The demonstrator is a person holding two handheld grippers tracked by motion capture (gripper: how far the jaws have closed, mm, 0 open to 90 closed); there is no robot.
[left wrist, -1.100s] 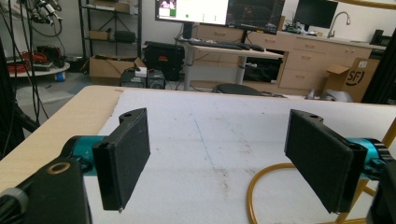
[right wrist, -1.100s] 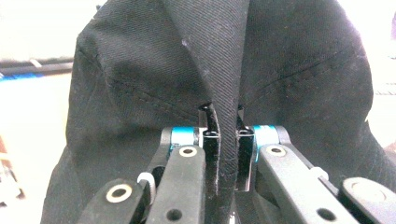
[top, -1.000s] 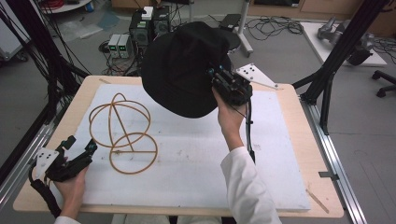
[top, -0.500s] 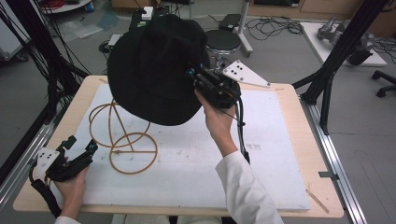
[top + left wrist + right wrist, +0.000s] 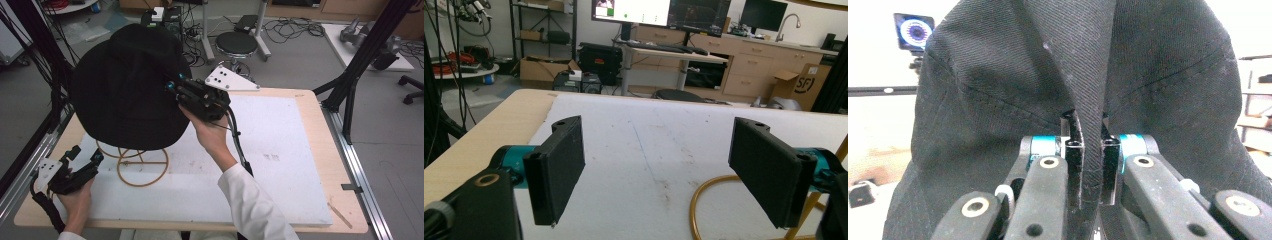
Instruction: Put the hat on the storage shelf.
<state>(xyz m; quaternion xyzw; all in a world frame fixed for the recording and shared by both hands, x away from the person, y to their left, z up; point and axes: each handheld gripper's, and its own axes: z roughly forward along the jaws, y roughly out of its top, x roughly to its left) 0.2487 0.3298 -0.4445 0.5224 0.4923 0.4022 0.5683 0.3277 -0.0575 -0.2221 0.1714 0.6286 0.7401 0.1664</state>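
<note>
A black hat (image 5: pixel 127 87) hangs in the air over the table's left half, its brim pinched in my right gripper (image 5: pixel 172 89), which is shut on it. In the right gripper view the black fabric (image 5: pixel 1083 75) runs up between the two jaws of the right gripper (image 5: pixel 1087 150). Below the hat stands a tan wire stand (image 5: pixel 142 167) of hoops, its upper part hidden by the hat. My left gripper (image 5: pixel 87 157) rests at the table's front left, open and holding nothing. The left gripper view shows its jaws wide apart with one hoop (image 5: pixel 704 200) of the stand close by.
A white mat (image 5: pixel 280 160) covers most of the wooden table (image 5: pixel 320 102). Black frame posts (image 5: pixel 360 65) stand at the table's right and left. A stool (image 5: pixel 236 44) and cables lie on the floor beyond the far edge.
My right gripper has carried the hat leftward, from the table's middle to above the wire stand, now covering the stand's top. The left gripper has stayed put.
</note>
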